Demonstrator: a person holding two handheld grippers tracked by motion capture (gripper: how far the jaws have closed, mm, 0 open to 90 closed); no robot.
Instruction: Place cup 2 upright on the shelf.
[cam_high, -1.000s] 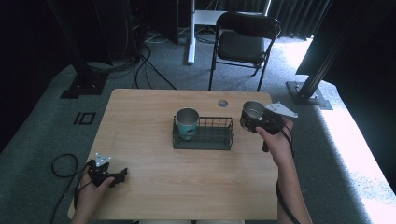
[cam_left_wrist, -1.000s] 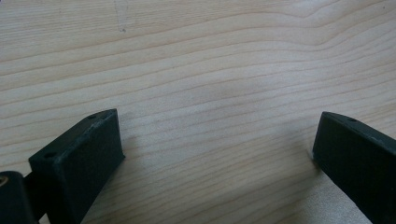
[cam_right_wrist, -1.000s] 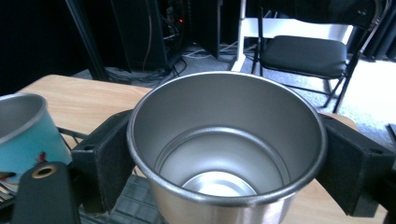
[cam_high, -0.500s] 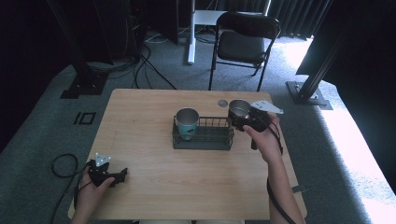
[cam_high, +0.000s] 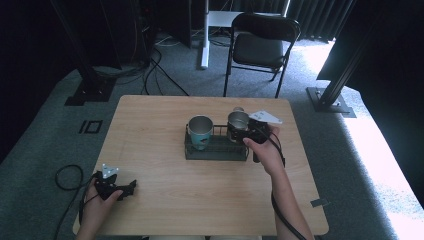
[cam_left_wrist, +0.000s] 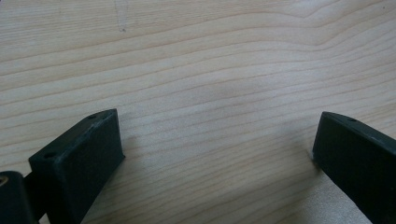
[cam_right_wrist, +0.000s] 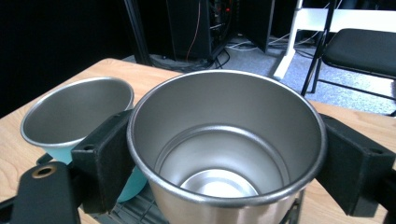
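Steel cup (cam_right_wrist: 226, 154), centre of right gripper view: upright, open top, held w/ one black jaw pressed on each side of its wall. In high view it sits centre-right of frame, over the right end of the wire basket (cam_high: 216, 149). Right gripper (cam_high: 246, 131) clamps it; person's hand (cam_high: 263, 150) behind. Cups: 2. Second one, teal cup (cam_high: 200, 131), steel-lined, stands in basket's left end, just beside the first; whether they touch can't be told. Baskets: 1, mid-table (cam_high: 150, 130). Grippers: 2. Left gripper (cam_high: 131, 187), lower left of high view, rests on the wood, jaws wide apart, nothing betw. them. Chairs: 1, folding chair (cam_high: 262, 42), top centre, beyond table.
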